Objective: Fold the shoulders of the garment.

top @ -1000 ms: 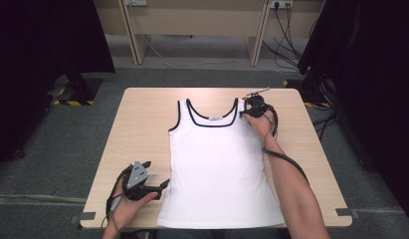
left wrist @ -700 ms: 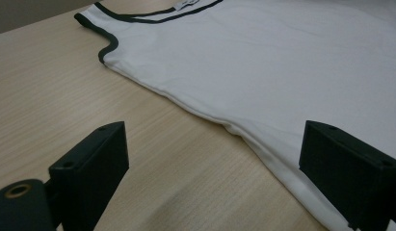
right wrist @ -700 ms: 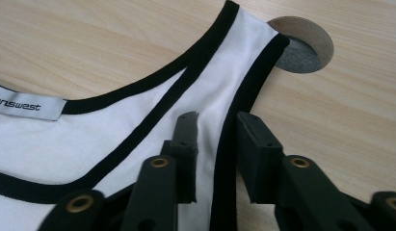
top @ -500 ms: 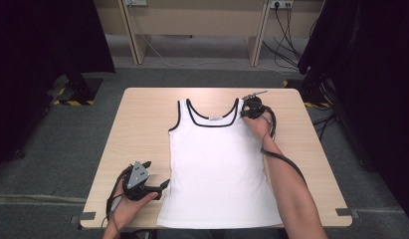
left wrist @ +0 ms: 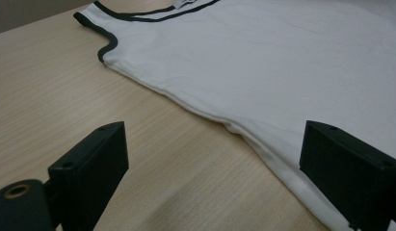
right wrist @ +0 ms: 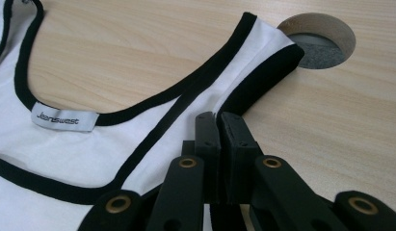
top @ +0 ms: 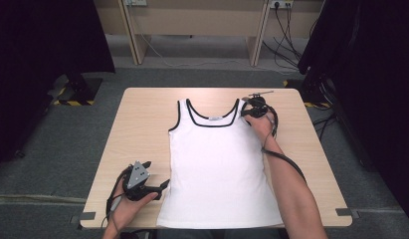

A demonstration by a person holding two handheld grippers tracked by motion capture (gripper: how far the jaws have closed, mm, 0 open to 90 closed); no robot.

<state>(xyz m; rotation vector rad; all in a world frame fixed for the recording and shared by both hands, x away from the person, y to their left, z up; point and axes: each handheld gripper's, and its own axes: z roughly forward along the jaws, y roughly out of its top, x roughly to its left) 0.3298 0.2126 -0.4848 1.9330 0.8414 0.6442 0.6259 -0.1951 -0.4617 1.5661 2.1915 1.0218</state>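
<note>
Right tongs (right wrist: 218, 120) clamped on tank top (top: 219, 169) far-right strap; left tongs (left wrist: 212, 159) held apart beside its near-left hem on surface (top: 142, 129).

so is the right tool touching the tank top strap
Touching. In the right gripper view the right tool has its jaws closed together on the black-trimmed strap of the white tank top, pinching its edge.

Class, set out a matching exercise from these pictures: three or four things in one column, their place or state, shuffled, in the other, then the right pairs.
1. left gripper
2. right gripper
3. tank top
4. round hole in the table

a. spread flat on the table
b. jaws shut on the shoulder strap
c. beside the strap's far end
d. jaws open at the side hem

1-d, 2-b, 3-a, 4-c
</note>
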